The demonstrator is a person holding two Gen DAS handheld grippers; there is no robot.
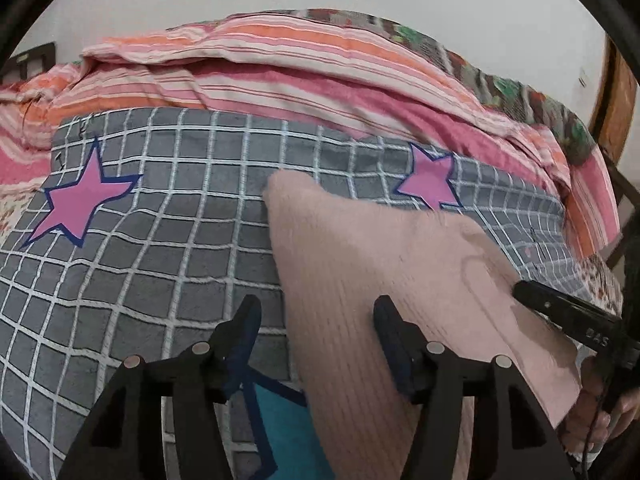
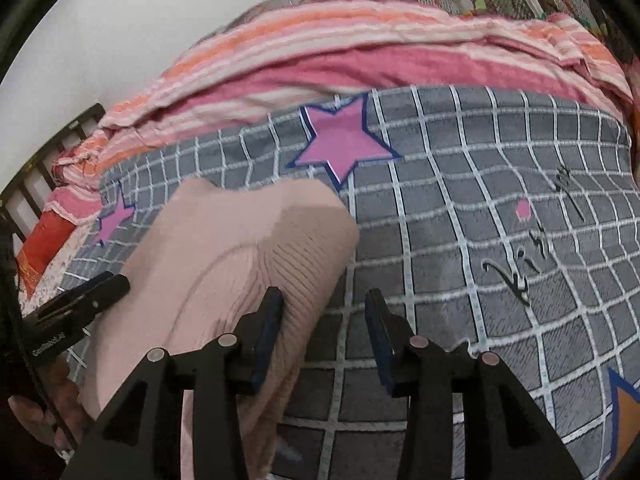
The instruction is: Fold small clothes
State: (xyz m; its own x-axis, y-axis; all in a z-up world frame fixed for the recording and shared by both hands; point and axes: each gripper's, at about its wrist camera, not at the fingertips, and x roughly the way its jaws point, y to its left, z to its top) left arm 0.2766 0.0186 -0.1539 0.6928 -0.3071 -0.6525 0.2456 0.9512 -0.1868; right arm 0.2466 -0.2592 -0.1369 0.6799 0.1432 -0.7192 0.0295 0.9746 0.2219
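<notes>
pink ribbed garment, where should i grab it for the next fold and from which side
Probably the far rounded end of the pink ribbed garment, near the pink star. It lies flat, folded into a long strip on the grey checked blanket, so come from above and pinch a loose corner along the edge.

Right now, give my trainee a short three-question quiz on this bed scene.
1. True or false: the pale pink ribbed knit garment lies on the grey blanket with a white grid.
2. What colour are the star patches on that blanket? A green, B pink, C yellow.
3. Fill in: behind the blanket lies a crumpled pink and orange ______ sheet.

Key: 1 true; 2 B; 3 striped.
</notes>
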